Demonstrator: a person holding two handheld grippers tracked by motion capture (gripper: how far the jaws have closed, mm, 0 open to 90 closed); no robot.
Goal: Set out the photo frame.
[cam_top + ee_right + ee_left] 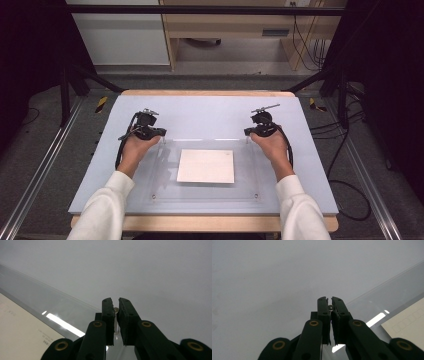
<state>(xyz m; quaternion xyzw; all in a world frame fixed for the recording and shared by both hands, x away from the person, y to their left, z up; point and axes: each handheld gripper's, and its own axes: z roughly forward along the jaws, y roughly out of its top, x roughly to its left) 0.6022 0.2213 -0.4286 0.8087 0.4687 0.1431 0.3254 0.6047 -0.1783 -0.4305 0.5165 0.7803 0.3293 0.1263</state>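
A clear acrylic plate (205, 193) lies on the pale grey table (210, 112), with a white paper sheet (206, 166) under its middle. My left gripper (161, 134) is at the plate's far left corner. In the left gripper view its jaws (329, 305) are shut on a small silver corner peg (330, 306), with the plate edge (387, 297) and paper (409, 322) to the right. My right gripper (248, 132) is at the far right corner. Its jaws (115, 307) are shut on a matching peg (116, 310), with the plate (50, 305) and paper (20, 337) to the left.
Two more pegs (154, 196) (256, 195) stand at the plate's near corners. Bare table runs around the plate, widest at the far side. Black frame posts (65, 95) and cables (345, 150) flank the table on the floor.
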